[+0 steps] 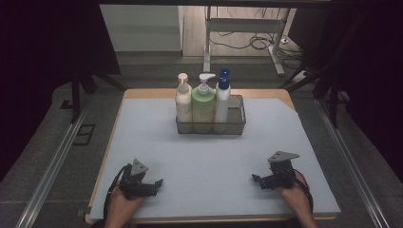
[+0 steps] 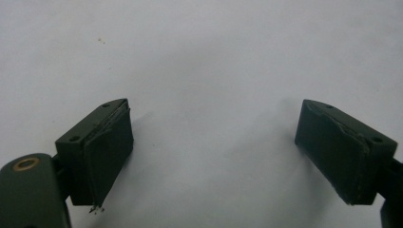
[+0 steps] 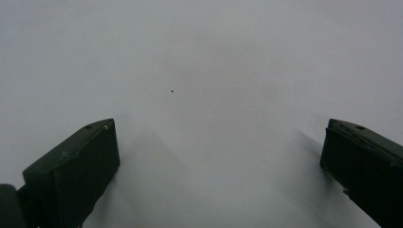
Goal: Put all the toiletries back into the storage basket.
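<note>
Two tools rest low on the pale blue-grey bench [image 1: 157,142], and both are well short of the dark wire mesh basket [image 1: 236,124] that stands far ahead of them, between their two lines of reach.

The left tool [image 1: 159,182] lies in the person's left hand [image 1: 121,209] near the bench's near edge, its tips pointing inward toward the right tool. In the left gripper view the left tool [image 2: 214,142] has its jaws spread wide with nothing but bare bench between them.

Ahead and to its right, the basket holds three pump bottles packed side by side and upright: a cream pump bottle [image 1: 183,102], a light green pump bottle [image 1: 203,105] and a white bottle with a blue pump top [image 1: 222,99]. The likely trouble lies here: the bottles touch one another, so a jaw pushed between two of them could tip a neighbour or drag the light basket along the bench. Gripping a tall bottle high up by the pump could also let it swing or slip.

The right tool [image 1: 255,178], held in the right hand [image 1: 297,194], mirrors the left, tips turned inward. In the right gripper view the right tool [image 3: 221,161] is likewise wide open and holds nothing.
</note>
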The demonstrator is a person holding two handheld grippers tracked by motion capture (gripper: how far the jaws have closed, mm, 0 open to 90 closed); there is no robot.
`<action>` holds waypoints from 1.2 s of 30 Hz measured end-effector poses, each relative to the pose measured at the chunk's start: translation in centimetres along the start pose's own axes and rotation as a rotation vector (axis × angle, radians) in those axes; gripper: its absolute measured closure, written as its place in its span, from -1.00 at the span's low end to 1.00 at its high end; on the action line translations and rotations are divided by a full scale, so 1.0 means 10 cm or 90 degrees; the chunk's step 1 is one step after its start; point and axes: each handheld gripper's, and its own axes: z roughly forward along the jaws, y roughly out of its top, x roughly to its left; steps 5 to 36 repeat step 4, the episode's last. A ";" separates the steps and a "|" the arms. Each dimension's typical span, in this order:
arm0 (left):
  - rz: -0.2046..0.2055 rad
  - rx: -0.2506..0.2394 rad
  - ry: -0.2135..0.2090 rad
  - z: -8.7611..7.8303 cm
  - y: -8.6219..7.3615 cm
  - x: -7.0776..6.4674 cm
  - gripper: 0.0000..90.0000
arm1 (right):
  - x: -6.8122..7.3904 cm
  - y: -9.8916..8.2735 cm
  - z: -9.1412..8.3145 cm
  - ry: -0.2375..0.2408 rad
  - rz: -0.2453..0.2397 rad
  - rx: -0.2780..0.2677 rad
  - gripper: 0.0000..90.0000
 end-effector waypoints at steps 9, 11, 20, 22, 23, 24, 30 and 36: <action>0.000 0.001 0.000 0.00 0.00 0.00 -0.73 | 0.00 0.00 0.00 0.001 -0.001 0.000 -1.00; 0.000 0.001 0.000 0.00 0.00 0.00 -0.73 | 0.00 0.00 0.00 0.001 -0.001 0.000 -1.00; 0.000 0.001 0.000 0.00 0.00 0.00 -0.73 | 0.00 0.00 0.00 0.001 -0.001 0.000 -1.00; 0.000 0.001 0.000 0.00 0.00 0.00 -0.73 | 0.00 0.00 0.00 0.001 -0.001 0.000 -1.00; 0.000 0.001 0.000 0.00 0.00 0.00 -0.73 | 0.00 0.00 0.00 0.001 -0.001 0.000 -1.00; 0.000 0.001 0.000 0.00 0.00 0.00 -0.73 | 0.00 0.00 0.00 0.001 -0.001 0.000 -1.00; 0.000 0.001 0.000 0.00 0.00 0.00 -0.73 | 0.00 0.00 0.00 0.001 -0.001 0.000 -1.00; 0.000 0.001 0.000 0.00 0.00 0.00 -0.73 | 0.00 0.00 0.00 0.001 -0.001 0.000 -1.00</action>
